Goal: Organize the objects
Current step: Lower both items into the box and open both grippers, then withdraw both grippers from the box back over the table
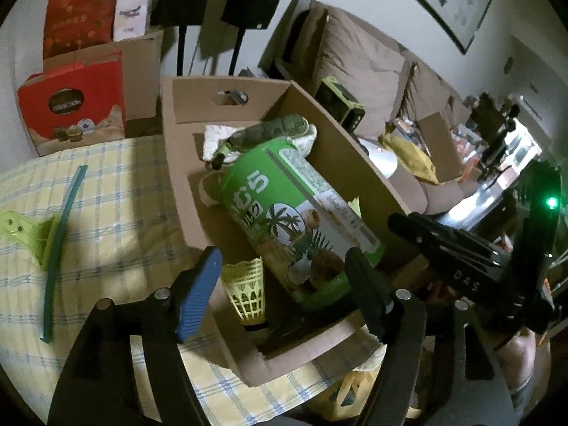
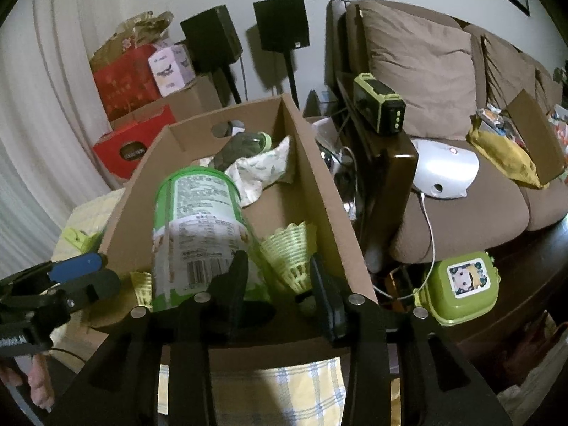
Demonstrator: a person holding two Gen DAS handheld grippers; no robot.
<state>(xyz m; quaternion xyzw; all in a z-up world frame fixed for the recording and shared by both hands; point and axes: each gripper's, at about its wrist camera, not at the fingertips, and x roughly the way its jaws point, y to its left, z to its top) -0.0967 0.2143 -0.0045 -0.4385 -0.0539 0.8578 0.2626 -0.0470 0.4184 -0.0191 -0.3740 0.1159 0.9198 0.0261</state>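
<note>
An open cardboard box (image 1: 177, 149) stands on a yellow checked tablecloth (image 1: 117, 213). In it lie a green snack canister (image 1: 284, 191), a patterned cloth (image 2: 262, 170) and a dark green bottle (image 2: 245, 145). One yellow shuttlecock (image 1: 245, 291) sits at the near end, left of the canister, between the spread fingers of my left gripper (image 1: 284, 259), which is open and touches nothing. A second shuttlecock (image 2: 291, 259) lies right of the canister (image 2: 198, 213), between the fingers of my right gripper (image 2: 278, 259); the left finger stands clear of it, so this gripper is open.
On the cloth left of the box lie a lime clip (image 1: 21, 230) and a teal strip (image 1: 60, 248). Red gift boxes (image 1: 71, 106) and two speakers (image 2: 280, 25) stand behind. A sofa (image 2: 461, 213) with clutter is on the right, a green lunch box (image 2: 461, 287) below it.
</note>
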